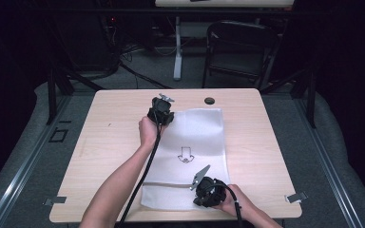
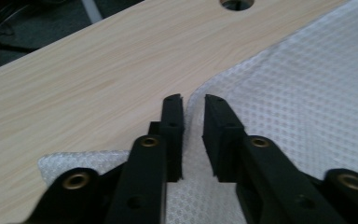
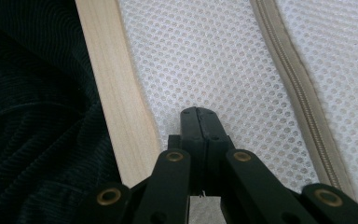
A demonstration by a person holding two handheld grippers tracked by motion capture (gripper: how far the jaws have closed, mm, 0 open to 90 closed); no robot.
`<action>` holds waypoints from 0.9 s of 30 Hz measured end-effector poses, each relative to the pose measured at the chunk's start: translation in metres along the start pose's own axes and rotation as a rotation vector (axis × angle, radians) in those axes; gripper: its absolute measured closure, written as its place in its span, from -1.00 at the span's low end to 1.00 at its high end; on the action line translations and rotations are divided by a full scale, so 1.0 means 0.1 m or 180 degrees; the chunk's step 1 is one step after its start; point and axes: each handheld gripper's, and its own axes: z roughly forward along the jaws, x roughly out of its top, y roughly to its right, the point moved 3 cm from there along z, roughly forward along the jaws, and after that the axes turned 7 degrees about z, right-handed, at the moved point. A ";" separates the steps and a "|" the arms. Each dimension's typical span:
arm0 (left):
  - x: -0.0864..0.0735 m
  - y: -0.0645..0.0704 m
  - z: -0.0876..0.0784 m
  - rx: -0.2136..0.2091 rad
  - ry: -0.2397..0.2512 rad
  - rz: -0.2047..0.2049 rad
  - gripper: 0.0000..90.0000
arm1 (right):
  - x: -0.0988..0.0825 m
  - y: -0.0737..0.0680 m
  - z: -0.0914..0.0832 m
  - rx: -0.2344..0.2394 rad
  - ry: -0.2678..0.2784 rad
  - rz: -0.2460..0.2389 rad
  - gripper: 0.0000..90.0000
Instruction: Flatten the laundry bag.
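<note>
1. A white mesh laundry bag [image 1: 190,152] lies flat on the light wood counter [image 1: 109,142], running from near the far edge, just short of the cable hole [image 1: 209,100], down to the near edge, a little right of centre. A small arrow mark [image 1: 186,155] is printed at its middle.

2. The left gripper [image 1: 161,112] sits at the bag's far left corner. In the left gripper view its jaws stand a little apart, straddling the mesh edge [image 2: 193,100] without yet pinching it: released, by the look of it.

3. The right gripper [image 1: 208,192] works the bag's near end, close to the counter's near edge. In the right gripper view its jaws are pressed together over the mesh [image 3: 223,70]; it appears clenched on a pinch of the fabric, though the fold itself is hidden beneath them.

4. A beige zipper [image 3: 298,93] crosses the bag just beyond the right gripper and looks closed along the stretch in view; its pull cannot be made out.

5. The step in hand looks like taking hold of the bag at two opposite ends, to spread, lift or fold it. Next, the left gripper would need to close on the corner fabric between its jaws, catching the cloth and not sliding off the thin edge.

6. The bag lies flat, with no bulge; it looks empty, though the mesh hides the inside.
</note>
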 end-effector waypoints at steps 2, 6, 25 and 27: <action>0.01 -0.02 -0.01 -0.0111 0.0085 0.0001 0.49 | 0.00 -0.01 0.01 0.0008 0.0039 0.0027 1.00; 0.00 -0.04 -0.05 -0.0145 0.0088 -0.0078 -0.03 | -0.01 0.00 -0.01 0.0013 0.0057 0.0039 0.99; -0.29 0.11 -0.47 -0.0543 0.0197 0.0173 -0.68 | -0.07 0.21 -0.42 -0.0108 0.0357 0.0391 -0.63; -0.34 0.16 -0.51 -0.0582 0.0219 0.0193 -0.71 | -0.09 0.24 -0.44 -0.0128 0.0344 0.0425 -0.68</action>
